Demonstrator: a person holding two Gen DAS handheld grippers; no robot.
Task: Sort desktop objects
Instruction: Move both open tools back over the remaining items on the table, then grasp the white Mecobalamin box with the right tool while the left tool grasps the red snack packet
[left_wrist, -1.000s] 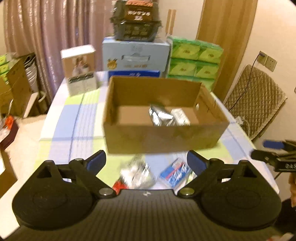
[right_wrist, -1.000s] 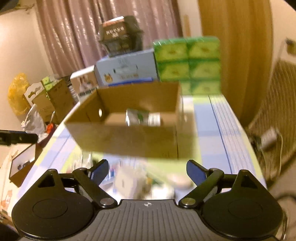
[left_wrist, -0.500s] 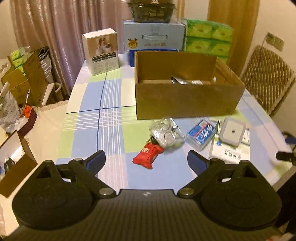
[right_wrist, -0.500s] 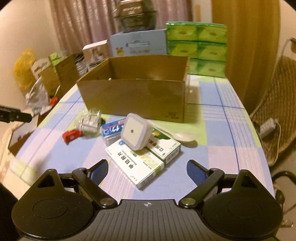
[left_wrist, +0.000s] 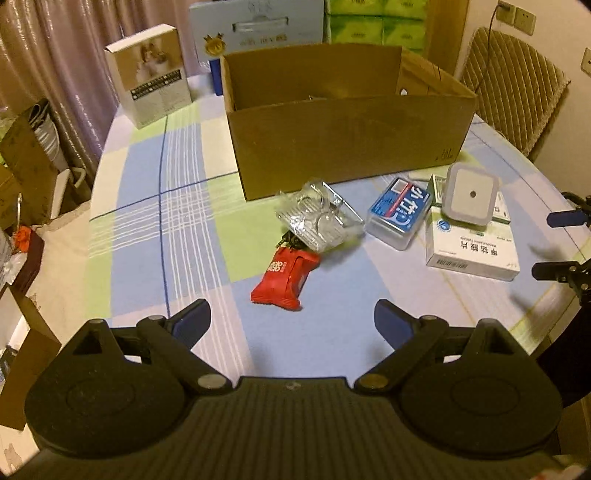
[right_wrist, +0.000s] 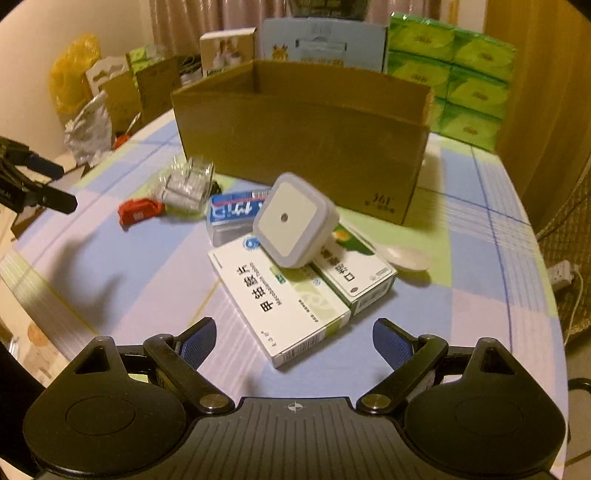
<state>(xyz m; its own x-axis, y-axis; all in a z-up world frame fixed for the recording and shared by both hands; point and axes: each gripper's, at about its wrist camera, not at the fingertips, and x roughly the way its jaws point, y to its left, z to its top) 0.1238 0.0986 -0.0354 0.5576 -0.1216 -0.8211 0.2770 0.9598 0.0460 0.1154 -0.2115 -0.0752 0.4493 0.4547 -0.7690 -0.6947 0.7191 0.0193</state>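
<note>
With both the left tool (left_wrist: 291, 317) and the right tool (right_wrist: 293, 334) spread apart and empty, grabbing the white box (right_wrist: 284, 295) ahead of the right tool would likely topple the night light (right_wrist: 293, 225) perched on it.

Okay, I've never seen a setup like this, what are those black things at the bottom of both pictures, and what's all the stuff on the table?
They are hand-held tongs, one per hand, each with a camera looking along its fingers. One picture is from the left tongs, the other from the right tongs. Both are open and hold nothing. On the checked tablecloth stands an open cardboard box. In front of it lie a red packet, a clear plastic bag, a blue box, two medicine boxes with a white night light on top, and a spoon.
</note>
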